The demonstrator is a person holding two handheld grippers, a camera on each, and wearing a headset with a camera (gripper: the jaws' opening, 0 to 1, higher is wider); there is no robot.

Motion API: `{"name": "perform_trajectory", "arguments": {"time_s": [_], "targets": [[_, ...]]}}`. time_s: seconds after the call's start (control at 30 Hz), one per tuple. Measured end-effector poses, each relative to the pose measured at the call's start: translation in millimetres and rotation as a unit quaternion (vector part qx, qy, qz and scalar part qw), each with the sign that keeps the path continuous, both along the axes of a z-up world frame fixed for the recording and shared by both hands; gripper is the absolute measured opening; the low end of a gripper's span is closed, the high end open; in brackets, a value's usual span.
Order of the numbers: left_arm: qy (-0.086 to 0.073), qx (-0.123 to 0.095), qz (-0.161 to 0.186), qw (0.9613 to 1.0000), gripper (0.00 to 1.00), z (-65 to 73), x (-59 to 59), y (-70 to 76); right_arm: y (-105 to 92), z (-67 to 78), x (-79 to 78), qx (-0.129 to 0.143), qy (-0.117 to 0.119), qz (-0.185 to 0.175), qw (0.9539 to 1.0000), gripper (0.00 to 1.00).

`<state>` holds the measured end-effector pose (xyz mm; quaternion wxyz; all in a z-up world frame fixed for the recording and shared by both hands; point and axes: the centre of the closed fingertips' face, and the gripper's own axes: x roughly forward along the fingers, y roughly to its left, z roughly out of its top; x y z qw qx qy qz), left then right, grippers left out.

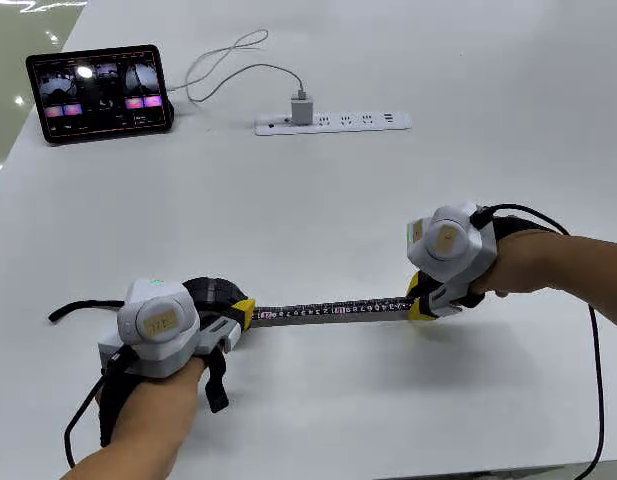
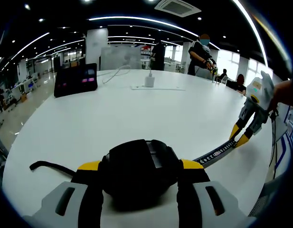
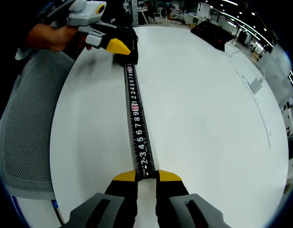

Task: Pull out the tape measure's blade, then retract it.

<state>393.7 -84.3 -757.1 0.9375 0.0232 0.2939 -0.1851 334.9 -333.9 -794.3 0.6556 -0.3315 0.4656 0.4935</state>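
The black tape measure case (image 1: pixel 216 297) (image 2: pixel 139 171) rests on the white table, with my left gripper (image 1: pixel 233 318) (image 2: pixel 140 166) shut around it. Its dark, numbered blade (image 1: pixel 330 310) (image 3: pixel 135 114) (image 2: pixel 216 153) runs flat along the table to the right. My right gripper (image 1: pixel 420 305) (image 3: pixel 146 176) is shut on the blade's end. In the right gripper view the left gripper (image 3: pixel 118 45) and the case sit at the far end of the blade. In the left gripper view the right gripper (image 2: pixel 240 137) stands at the right.
A tablet (image 1: pixel 99 92) with a lit screen stands at the back left. A white power strip (image 1: pixel 333 122) with a charger and cable lies at the back middle. A black strap (image 1: pixel 80 309) trails left of the case. A grey mesh chair (image 3: pixel 27 118) stands beside the table.
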Motion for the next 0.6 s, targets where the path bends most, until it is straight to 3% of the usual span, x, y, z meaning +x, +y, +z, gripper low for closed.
{"name": "perform_trajectory", "arguments": {"time_s": [0.6], "targets": [[0.006, -0.004, 0.001, 1.0000, 0.58, -0.3, -0.3, 0.1, 4.3, 0.1, 1.5, 0.001, 0.000, 0.005, 1.0000, 0.10]]}}
